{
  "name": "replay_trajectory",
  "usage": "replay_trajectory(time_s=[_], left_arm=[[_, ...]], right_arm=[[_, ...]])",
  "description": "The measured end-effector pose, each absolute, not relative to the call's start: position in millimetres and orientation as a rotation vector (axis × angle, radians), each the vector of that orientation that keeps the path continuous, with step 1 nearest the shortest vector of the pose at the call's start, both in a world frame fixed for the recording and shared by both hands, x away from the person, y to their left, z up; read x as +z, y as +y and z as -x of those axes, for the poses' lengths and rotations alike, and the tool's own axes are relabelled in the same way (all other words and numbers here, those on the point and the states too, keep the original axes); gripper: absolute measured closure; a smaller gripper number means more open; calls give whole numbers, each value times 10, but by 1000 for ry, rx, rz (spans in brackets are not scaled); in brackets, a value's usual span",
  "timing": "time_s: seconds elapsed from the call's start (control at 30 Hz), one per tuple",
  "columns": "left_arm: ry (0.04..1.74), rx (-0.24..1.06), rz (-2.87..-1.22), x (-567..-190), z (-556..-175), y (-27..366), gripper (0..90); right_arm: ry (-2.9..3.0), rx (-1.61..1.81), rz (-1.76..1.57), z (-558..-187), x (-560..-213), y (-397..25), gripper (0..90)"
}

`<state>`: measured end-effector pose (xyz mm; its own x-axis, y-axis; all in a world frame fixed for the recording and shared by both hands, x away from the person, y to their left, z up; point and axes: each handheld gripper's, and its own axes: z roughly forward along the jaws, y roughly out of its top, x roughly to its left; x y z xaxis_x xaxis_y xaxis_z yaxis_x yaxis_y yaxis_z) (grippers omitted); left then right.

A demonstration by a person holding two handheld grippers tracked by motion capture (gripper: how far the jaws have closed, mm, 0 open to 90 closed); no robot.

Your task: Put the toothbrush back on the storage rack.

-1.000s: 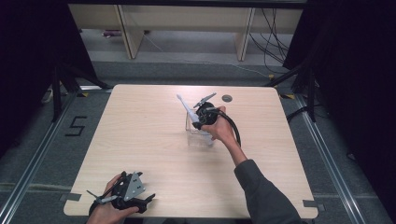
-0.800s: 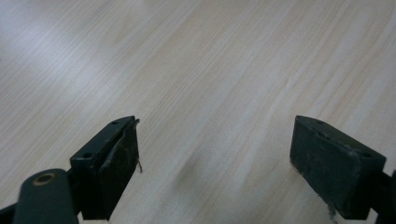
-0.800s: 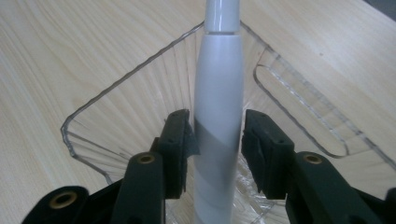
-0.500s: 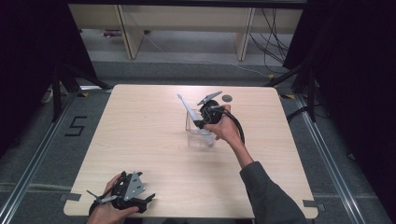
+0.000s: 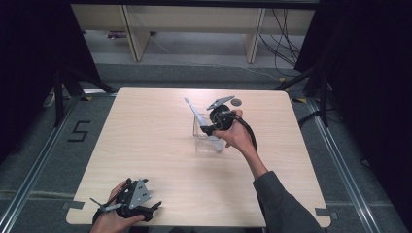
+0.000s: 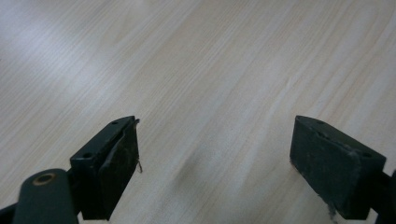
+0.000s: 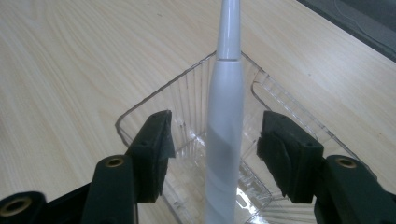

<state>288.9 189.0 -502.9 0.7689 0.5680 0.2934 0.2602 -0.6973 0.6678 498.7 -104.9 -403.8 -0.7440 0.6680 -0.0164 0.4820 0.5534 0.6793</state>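
A: Start with the biggest thing. What's the setting?

B: A pale wooden square table [image 5: 160,145], with a small dark round disc [image 5: 236,102] lying near its far edge. Near the middle stands a clear ribbed plastic rectangular container [image 5: 204,141].

A: And inside it?

B: A white slim electric toothbrush [image 5: 197,115]. Its lower end sits in the container and it leans up and away, head pointing toward the far left of the table. In the right gripper view the handle rises straight up between the jaws.

A: Is the right gripper [image 5: 210,130] pinching it?

B: No. Its jaws are spread, with a gap showing on either side of the handle, so the brush rests on the container alone.

A: What has changed in the last second?

B: Little in the brush's place: it leans in the container as it did a second ago. The right hand [image 5: 234,132] has shifted slightly, and the gripper now sits right at the container's near side. I judge this to be the release after placing, or the moment just ahead of a grasp; the pictures can't settle which.

A: And the left gripper [image 5: 128,201]?

B: It rests at the table's near left corner, well apart from the container. Its jaws stand wide apart over bare wood, holding nothing.
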Motion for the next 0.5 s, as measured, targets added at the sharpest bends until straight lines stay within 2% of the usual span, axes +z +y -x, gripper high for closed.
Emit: replay_trajectory(time_s=[0.4, 0.5], left_arm=[[615, 654, -2344, -5029, -2889, 1889, 151], [627, 644, -2345, -5033, -2884, 1887, 151]], right_arm=[[2509, 1016, -995, -4845, -3965, -1133, 424], [2491, 1038, -889, -4873, -3977, -1165, 418]])
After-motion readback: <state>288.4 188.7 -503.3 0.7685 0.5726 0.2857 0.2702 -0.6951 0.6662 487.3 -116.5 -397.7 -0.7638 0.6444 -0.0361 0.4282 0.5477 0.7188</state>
